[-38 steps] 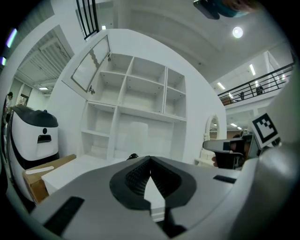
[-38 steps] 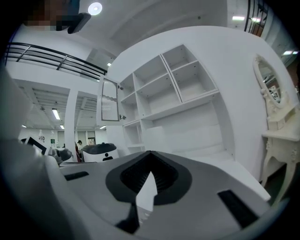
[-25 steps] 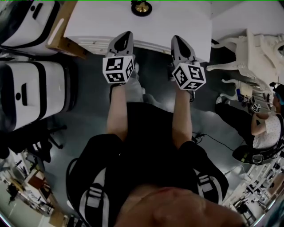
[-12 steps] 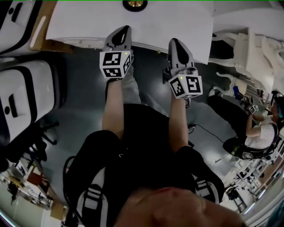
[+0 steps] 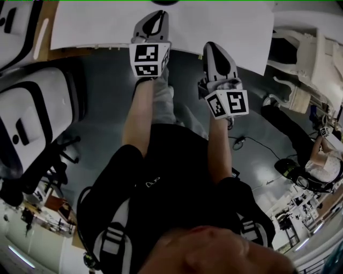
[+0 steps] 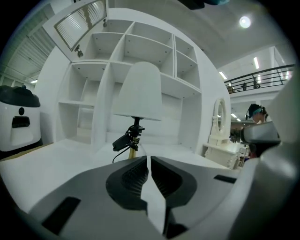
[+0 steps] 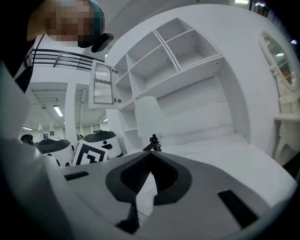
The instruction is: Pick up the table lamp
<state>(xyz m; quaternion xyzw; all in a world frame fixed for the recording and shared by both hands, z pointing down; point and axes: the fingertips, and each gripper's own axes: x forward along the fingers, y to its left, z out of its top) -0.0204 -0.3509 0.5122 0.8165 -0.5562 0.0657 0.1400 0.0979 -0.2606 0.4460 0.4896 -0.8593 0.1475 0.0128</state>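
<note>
The table lamp (image 6: 138, 91) has a white shade, a dark stem with a black switch and cable, and a brass foot. It stands on the white table (image 5: 96, 24) ahead of both grippers. My left gripper (image 6: 148, 159) is shut and empty, pointing at the lamp's foot from a short way off. In the head view the left gripper (image 5: 155, 16) reaches over the table's near edge. My right gripper (image 7: 151, 153) is also shut with nothing in it, and its view shows the lamp (image 7: 149, 115) farther off. In the head view the right gripper (image 5: 210, 47) hangs just before the table edge.
A white open shelf unit (image 6: 140, 51) rises behind the lamp. White rounded machines (image 5: 37, 123) stand at the left on the floor. An ornate white dressing table (image 5: 308, 69) is at the right, with a seated person (image 5: 316, 166) beyond it.
Both grippers have moved forward towards the table, the left one farther, now over its edge. The lamp's foot has slid out of the top of the head view.
</note>
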